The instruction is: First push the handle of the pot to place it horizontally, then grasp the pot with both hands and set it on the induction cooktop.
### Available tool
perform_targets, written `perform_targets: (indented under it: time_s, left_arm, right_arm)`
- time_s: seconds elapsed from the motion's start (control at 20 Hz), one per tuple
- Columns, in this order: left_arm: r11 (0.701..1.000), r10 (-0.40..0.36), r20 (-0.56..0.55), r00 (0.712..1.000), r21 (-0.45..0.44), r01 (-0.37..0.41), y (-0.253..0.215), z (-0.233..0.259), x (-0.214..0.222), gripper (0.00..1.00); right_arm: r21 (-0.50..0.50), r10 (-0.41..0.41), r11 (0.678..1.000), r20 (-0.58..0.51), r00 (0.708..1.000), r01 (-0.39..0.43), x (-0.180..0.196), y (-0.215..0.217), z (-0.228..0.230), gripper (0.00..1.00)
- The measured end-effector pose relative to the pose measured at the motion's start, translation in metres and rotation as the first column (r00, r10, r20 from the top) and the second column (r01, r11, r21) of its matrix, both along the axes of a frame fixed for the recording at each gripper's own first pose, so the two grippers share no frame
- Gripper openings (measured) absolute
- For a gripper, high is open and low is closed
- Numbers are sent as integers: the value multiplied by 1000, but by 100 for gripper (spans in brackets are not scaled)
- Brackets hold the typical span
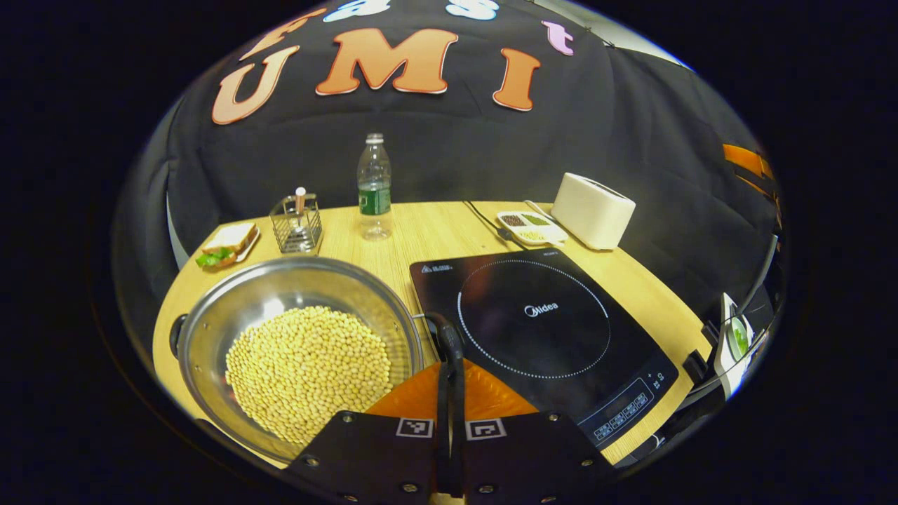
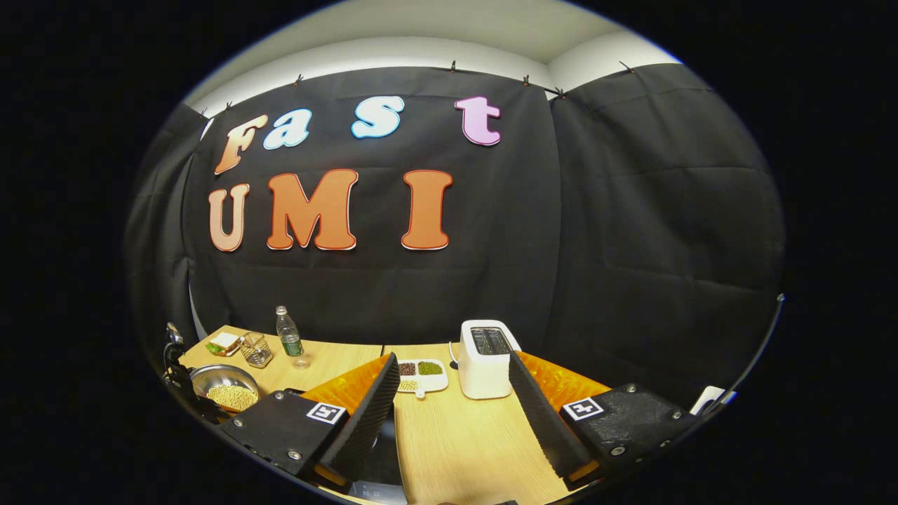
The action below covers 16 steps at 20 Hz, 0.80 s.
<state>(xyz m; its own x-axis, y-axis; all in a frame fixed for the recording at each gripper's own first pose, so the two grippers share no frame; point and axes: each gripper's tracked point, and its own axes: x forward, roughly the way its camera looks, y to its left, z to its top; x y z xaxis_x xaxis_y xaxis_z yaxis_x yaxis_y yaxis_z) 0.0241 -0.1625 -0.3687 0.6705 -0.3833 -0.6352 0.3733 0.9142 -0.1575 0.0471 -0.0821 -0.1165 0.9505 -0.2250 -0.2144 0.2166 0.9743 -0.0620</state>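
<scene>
In the left gripper view, your left gripper [image 1: 450, 393] sits low over the near edge of the table [image 1: 421, 235], pointing forward across it. Its fingers are drawn together with barely a gap, and the dark handle [image 1: 449, 344] of the pot runs straight up between them; whether both fingers actually press on it cannot be told. The pot [image 1: 210, 330], a steel one full of pale yellow beans [image 1: 309, 368], stands on the table just left of the gripper, with a second dark handle [image 1: 175, 335] at its far left rim. The induction cooktop [image 1: 547, 337] lies just right of the pot, near it, its far side toward a white toaster [image 1: 593, 210]. Farther back you see a divided dish of grains [image 1: 531, 227], a water bottle [image 1: 374, 188], a wire holder [image 1: 297, 224] and a sandwich on a plate [image 1: 228, 244].

In the right gripper view, your right gripper [image 2: 449, 407] is held higher and level, aimed at the booth wall, above the table [image 2: 456, 435]. Its fingers are spread wide with nothing between them. The toaster [image 2: 486, 358] and the divided dish [image 2: 421, 375] stand beyond the gap. The pot [image 2: 226, 389] with its beans is far off at the left, well apart from this gripper, with the left gripper [image 2: 179, 379] beside it, and the bottle [image 2: 287, 337], wire holder [image 2: 257, 349] and sandwich [image 2: 224, 343] behind.
</scene>
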Motion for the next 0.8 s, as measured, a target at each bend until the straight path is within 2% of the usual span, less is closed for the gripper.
perform_targets:
  time_s: [0.25,0.4,0.45,0.5,0.8]
  left_arm:
    - [1000,24,77,997,-13,-23,33,32,-1,2]
    - [997,74,123,990,-34,-71,67,53,-4,2]
    - [995,95,137,986,-42,-90,81,61,-4,2]
    - [993,115,152,982,-46,-110,94,68,-5,2]
    - [974,225,234,946,-69,-215,174,102,-7,2]
  right_arm:
    - [17,4,1000,12,1000,-4,-16,17,8,97]
    - [18,22,1000,24,999,-23,-18,39,13,97]
    - [19,32,999,26,999,-33,-19,48,13,100]
    - [20,44,999,27,999,-44,-18,58,13,97]
    - [68,116,991,23,993,-117,-16,124,3,97]
